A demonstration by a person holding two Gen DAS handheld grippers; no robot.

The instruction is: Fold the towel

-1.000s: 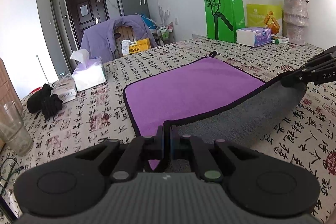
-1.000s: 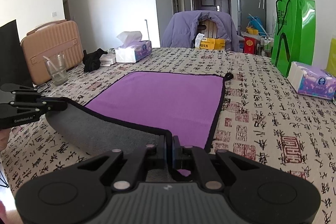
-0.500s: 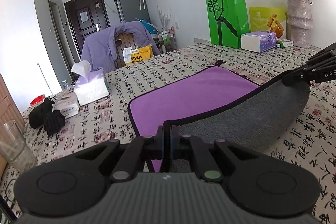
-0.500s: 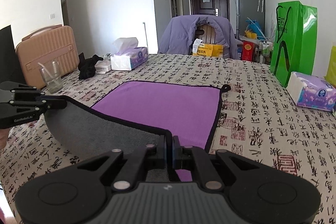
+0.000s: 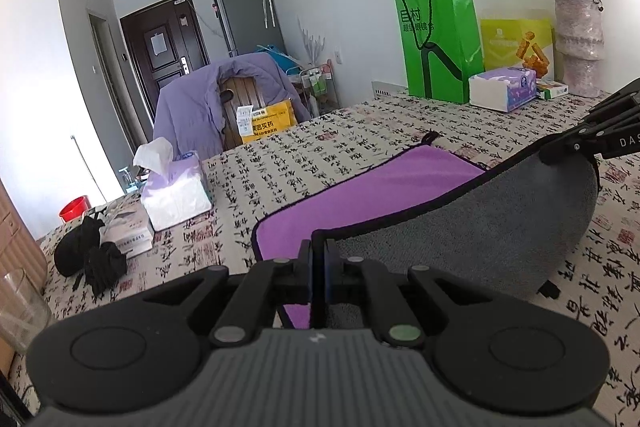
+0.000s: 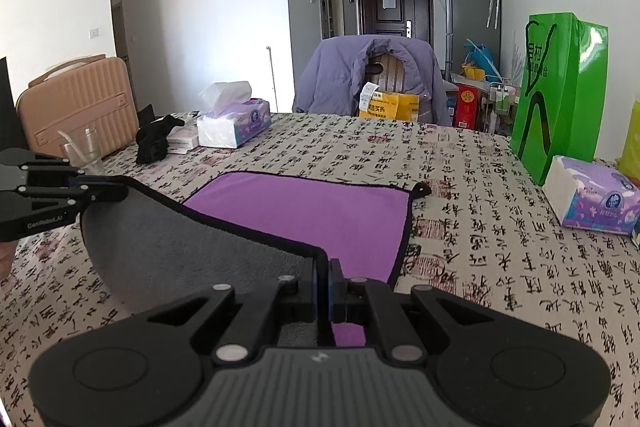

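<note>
Lifted higher than a second ago, the near edge of the towel point(image 5: 460, 227) now hangs well above the worktop point(image 6: 460, 163), and less of its purple face shows in both wrist views. We see the fingers point(image 5: 305, 267) of the left gripper point(image 5: 318, 269) clenched on one near corner, the black hem pinched between them. The right gripper point(image 6: 323, 289) clamps the other near corner the same way, its fingers point(image 6: 335, 287) pressed together on the cloth. Between the two corners the raised edge sags in a curve, showing the grey underside. The far half of the towel lies flat, purple side up, on the calligraphy-print cloth covering the worktop, its small black loop at the far right corner. Farther out on the left stand a tissue box point(image 6: 234, 125), a black bundle point(image 6: 156, 139) and a glass point(image 6: 82, 151). On the right we see a green bag point(image 6: 560, 91) and a second tissue pack point(image 6: 592, 195).
</note>
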